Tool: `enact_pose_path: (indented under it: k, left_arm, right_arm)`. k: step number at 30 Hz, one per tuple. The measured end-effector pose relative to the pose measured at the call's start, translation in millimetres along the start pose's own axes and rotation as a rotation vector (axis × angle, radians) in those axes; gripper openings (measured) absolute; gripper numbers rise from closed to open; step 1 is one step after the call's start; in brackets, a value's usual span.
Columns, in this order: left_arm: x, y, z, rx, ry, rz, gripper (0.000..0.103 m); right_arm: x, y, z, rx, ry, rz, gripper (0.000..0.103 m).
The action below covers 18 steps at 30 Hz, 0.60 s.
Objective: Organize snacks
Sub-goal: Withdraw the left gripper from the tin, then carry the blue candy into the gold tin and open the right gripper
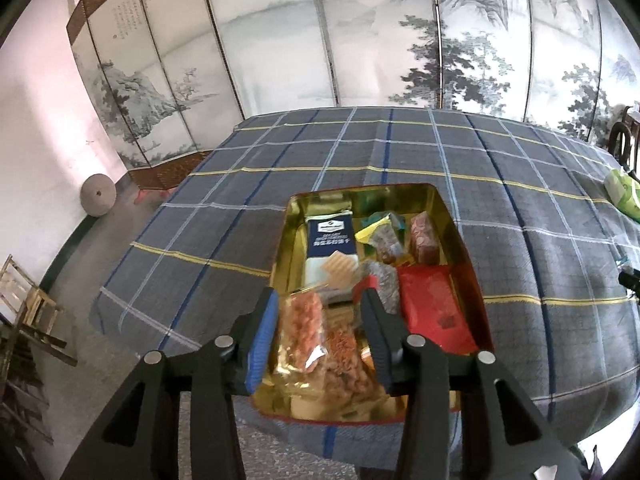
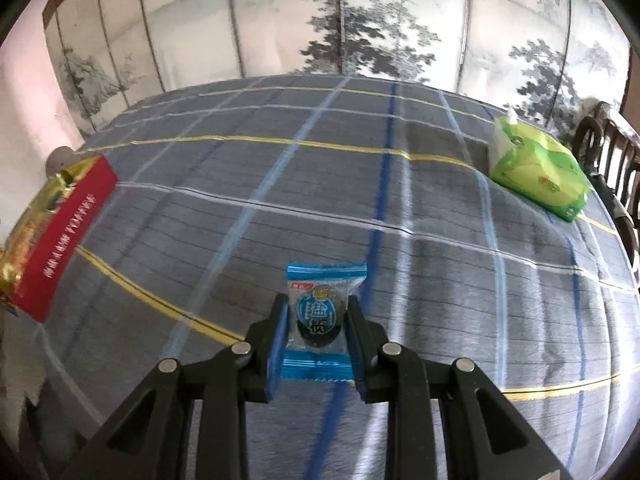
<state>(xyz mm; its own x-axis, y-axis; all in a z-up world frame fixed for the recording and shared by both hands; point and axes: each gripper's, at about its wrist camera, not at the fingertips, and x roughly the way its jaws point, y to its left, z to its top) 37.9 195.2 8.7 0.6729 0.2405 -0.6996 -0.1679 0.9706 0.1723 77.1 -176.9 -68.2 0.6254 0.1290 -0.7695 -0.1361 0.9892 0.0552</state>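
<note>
A gold-lined red tin box (image 1: 466,248) sits on the plaid tablecloth and holds several snacks: a blue cracker pack (image 1: 330,236), a red packet (image 1: 434,308) and small wrapped sweets. My left gripper (image 1: 320,300) hovers over the tin's near end, open, with a clear packet of orange snack (image 1: 308,328) lying between its fingers in the tin. My right gripper (image 2: 318,312) is shut on a small blue sachet (image 2: 320,312) and holds it above the cloth. The tin (image 2: 68,236) shows at the far left of the right wrist view.
A green tissue pack (image 2: 536,168) lies at the table's far right; it also shows in the left wrist view (image 1: 624,194). A painted folding screen (image 1: 320,40) stands behind the table. Wooden chairs (image 2: 608,148) stand at the right edge.
</note>
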Motion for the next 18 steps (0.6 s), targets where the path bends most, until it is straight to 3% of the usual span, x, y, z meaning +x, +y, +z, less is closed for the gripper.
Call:
enact_pose_path:
  k: [6,10,18]
  left_arm:
    - [-4,18,-13,-0.028,0.0,0.039,0.054]
    - [-5,34,-22,-0.047,0.002,0.106,0.074]
    - [-6,68,-39,-0.127,0.02,0.11,0.075]
  right_arm:
    - [-19,46,11,-0.053,-0.035,0.074,0.027]
    - [-30,84,20,-0.105,-0.059,0.13,0.027]
    - [-36,168,43,-0.174,-0.072,0.289,0.027]
